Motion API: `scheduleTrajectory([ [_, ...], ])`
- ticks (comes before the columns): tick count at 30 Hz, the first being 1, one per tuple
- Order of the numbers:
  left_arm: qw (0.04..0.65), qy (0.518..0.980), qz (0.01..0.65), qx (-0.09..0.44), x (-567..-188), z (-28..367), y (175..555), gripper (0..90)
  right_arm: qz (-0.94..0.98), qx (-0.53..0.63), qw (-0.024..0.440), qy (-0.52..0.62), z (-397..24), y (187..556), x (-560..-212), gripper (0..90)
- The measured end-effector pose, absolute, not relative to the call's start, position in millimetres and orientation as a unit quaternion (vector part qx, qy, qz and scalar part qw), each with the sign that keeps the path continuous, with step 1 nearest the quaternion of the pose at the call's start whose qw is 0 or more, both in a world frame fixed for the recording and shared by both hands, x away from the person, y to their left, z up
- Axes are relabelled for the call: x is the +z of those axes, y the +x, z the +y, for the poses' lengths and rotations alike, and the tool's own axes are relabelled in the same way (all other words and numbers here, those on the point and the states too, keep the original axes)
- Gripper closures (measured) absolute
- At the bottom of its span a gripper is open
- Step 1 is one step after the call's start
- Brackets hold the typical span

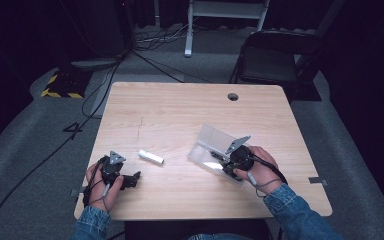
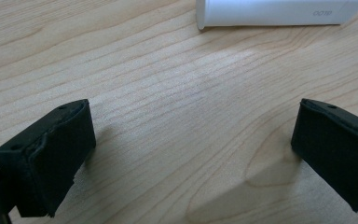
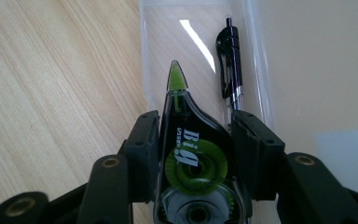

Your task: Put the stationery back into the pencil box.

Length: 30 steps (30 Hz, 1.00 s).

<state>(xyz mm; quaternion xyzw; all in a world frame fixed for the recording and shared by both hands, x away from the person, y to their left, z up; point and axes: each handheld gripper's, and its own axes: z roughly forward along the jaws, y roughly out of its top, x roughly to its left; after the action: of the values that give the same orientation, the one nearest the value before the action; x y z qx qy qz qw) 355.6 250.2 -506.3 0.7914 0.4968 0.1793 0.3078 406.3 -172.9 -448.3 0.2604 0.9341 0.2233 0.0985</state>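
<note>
A green and black correction tape dispenser [image 3: 189, 154] sits between the jaws of my right gripper [image 3: 196, 144], whose pads press on both of its sides. It hangs over a clear plastic case [image 3: 158, 51], where a black pen [image 3: 230, 60] lies along the right wall. From above, the right gripper [image 1: 235, 162] is at the case [image 1: 211, 145] with its lid raised, right of the table's centre. My left gripper [image 2: 191, 140] rests open on the wooden table [image 2: 168, 102], nothing between its pads. A white tube [image 2: 279, 11] lies just ahead of it, also seen as the white tube [image 1: 151, 156] from above.
The table [image 1: 180, 115] has a cable hole [image 1: 233, 96] near its far edge. A black chair [image 1: 272, 57] stands behind the far right corner. Cables [image 1: 95, 95] run over the grey floor to the left, by a yellow-and-black striped base [image 1: 60, 90].
</note>
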Motion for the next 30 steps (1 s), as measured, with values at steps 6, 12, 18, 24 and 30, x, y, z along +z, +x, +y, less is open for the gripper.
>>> scheduleTrajectory([
  [6,0.308,0.791,0.498,0.179,-506.4,250.1,355.5,0.0,0.934,0.222,0.096,0.262,-173.8,406.5,-450.2,54.0],
  [12,0.308,0.792,0.496,0.180,-506.3,250.3,355.6,0.1,0.934,0.224,0.091,0.265,-173.9,406.7,-452.7,53.9],
  [18,0.308,0.791,0.498,0.179,-506.3,250.1,355.5,0.1,0.932,0.225,0.088,0.269,-173.6,406.8,-454.5,53.9],
  [24,0.307,0.792,0.496,0.180,-506.3,250.3,355.6,0.0,0.932,0.225,0.086,0.270,-173.7,406.6,-455.8,53.8],
  [30,0.308,0.792,0.496,0.180,-506.3,250.3,355.6,0.0,0.929,0.231,0.081,0.277,-174.0,406.5,-456.6,53.5],
])
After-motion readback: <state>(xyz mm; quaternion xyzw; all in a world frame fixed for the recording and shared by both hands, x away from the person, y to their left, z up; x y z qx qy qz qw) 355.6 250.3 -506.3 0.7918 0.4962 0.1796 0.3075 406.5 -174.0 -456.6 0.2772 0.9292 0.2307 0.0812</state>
